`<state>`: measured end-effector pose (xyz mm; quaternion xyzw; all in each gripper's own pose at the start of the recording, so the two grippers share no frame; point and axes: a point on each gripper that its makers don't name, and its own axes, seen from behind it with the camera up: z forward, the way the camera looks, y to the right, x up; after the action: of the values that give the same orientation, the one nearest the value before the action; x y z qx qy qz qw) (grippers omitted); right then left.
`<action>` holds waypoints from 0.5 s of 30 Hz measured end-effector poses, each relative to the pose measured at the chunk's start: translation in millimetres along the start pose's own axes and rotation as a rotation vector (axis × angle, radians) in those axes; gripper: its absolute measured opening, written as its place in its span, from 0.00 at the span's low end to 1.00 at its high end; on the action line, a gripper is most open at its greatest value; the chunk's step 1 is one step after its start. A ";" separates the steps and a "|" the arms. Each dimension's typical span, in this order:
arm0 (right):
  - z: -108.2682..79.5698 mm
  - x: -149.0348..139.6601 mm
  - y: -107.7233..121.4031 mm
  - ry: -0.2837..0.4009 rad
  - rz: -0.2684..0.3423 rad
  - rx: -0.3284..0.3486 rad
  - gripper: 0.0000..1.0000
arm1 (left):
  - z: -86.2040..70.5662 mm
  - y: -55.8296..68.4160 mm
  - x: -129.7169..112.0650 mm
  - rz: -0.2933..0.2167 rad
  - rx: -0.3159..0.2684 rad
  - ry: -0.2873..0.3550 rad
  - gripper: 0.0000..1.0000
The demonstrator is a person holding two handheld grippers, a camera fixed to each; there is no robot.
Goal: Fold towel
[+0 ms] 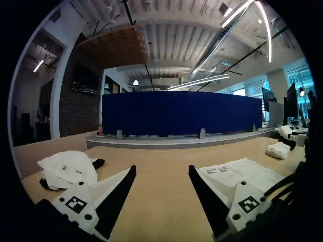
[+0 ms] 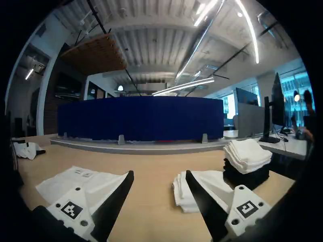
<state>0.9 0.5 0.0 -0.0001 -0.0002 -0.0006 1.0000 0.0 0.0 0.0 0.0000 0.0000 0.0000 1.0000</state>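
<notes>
both sets of jaws stand wide apart and hold nothing: the left gripper and the right gripper each hover low over bare table with only wood between the fingers. the sole printing close by is a black-and-white square marker on each finger, a coded pattern and not words. the towel carries two small pale labels near its far edge, and whatever is printed on them is too small to read. it is plain white and spread flat in one layer on the table, smooth with soft creases. in the left gripper view it lies at 4 o'clock, partly behind the right finger; in the right gripper view the towel lies at 8 o'clock, partly behind the left finger, so it sits between the two grippers. there it looks longer across the view, 9 to 3 o'clock, than in depth, with the labelled edge towards the blue divider, though the fisheye makes this uncertain. a crumpled cloth, white with a small tag i cannot read, lies at 8 o'clock in the left gripper view on something black. in the right gripper view a folded white pile sits at 5 o'clock, touching the right finger's edge, and at 3 o'clock a stack of white folded towels rests on black ones.
</notes>
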 end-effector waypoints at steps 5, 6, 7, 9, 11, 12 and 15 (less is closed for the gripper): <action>0.3 0.3 -0.1 0.000 0.000 0.000 1.00 | -1.2 0.9 0.6 -0.001 0.000 0.000 0.97; 0.4 0.2 -0.1 0.000 0.000 0.000 1.00 | -1.4 1.1 0.4 -0.001 0.000 0.000 0.97; 0.3 0.2 0.0 0.000 0.000 0.000 1.00 | -1.6 1.0 0.4 -0.001 0.000 0.000 0.97; 0.3 0.2 0.0 0.000 0.000 0.000 0.99 | -1.9 0.9 0.3 -0.001 0.000 0.000 0.96; 0.1 0.2 0.0 0.000 0.001 0.000 1.00 | -1.9 1.1 0.0 -0.001 0.000 0.000 0.97; 0.1 0.1 0.0 0.000 0.001 0.000 1.00 | -1.8 1.2 -0.2 -0.001 0.000 0.000 0.97; -0.3 -0.2 0.1 0.000 0.001 0.000 1.00 | -1.7 1.7 0.0 0.000 0.000 0.000 0.97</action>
<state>0.8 0.6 -0.3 0.0000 -0.0003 0.0000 1.0000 0.1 1.7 -1.7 0.0000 0.0001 -0.0002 1.0000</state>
